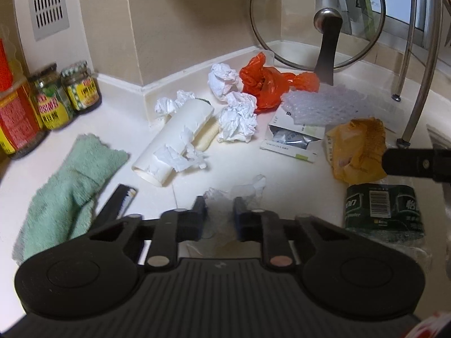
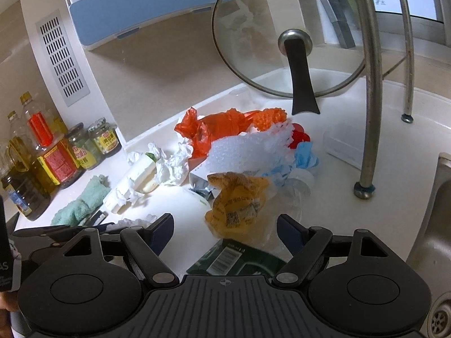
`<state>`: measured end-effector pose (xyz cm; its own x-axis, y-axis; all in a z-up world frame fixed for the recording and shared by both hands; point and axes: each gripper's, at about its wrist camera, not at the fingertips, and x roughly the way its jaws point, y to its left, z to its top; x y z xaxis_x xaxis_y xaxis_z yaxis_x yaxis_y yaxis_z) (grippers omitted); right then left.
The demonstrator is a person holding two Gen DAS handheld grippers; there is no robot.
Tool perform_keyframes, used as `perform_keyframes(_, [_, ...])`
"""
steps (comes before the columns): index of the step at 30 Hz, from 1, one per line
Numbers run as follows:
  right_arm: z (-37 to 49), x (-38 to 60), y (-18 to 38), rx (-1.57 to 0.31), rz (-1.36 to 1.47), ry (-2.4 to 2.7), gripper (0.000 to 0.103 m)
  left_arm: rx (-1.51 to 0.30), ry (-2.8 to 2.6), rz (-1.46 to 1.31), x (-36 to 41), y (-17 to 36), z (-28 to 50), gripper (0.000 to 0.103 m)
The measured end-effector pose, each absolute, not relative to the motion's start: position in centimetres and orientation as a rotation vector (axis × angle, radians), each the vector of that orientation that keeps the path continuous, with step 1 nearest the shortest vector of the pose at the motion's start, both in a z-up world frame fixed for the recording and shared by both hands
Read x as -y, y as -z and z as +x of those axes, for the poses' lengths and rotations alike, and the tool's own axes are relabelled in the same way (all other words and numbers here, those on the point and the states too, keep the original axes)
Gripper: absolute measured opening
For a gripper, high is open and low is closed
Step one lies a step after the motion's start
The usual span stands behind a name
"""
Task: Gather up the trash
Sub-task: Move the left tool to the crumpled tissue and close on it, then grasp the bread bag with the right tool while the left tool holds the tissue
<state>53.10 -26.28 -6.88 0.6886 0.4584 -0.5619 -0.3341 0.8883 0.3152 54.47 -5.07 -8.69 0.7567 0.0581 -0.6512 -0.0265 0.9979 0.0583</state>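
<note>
Nearest, the left tool (image 1: 219, 211) is pinched narrow on a clear plastic scrap (image 1: 239, 194) lying on the table (image 1: 282, 174). The thin film may tear or slip free on lifting. It is crumpled, with no clear long axis. The right tool (image 2: 224, 231) stands wide, empty, over a green wrapper (image 2: 225, 262); beyond lies the yellow bag (image 2: 236, 202).

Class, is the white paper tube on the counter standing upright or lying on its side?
Lying on its side. The paper tube rests lengthwise on the counter, its open end facing the camera, with torn paper scraps clinging to it.
</note>
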Motion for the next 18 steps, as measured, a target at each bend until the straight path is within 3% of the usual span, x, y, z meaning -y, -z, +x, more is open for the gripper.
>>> perform_keyframes(6, [54.4, 26.0, 7.1, -0.667, 0.159, -0.468, 0.073, -0.683, -0.101, 0.032, 4.6, 7.6, 54.1, 0.013])
perform_keyframes(14, [56.4, 25.8, 7.5, -0.676, 0.15, -0.469, 0.045, -0.664, -0.201, 0.013, 3.1, 5.8, 52.3, 0.013])
perform_keyframes(18, [56.7, 26.1, 7.7, -0.682, 0.146, -0.462, 0.038, -0.664, -0.25, -0.001, 2.7, 5.5, 51.0, 0.013])
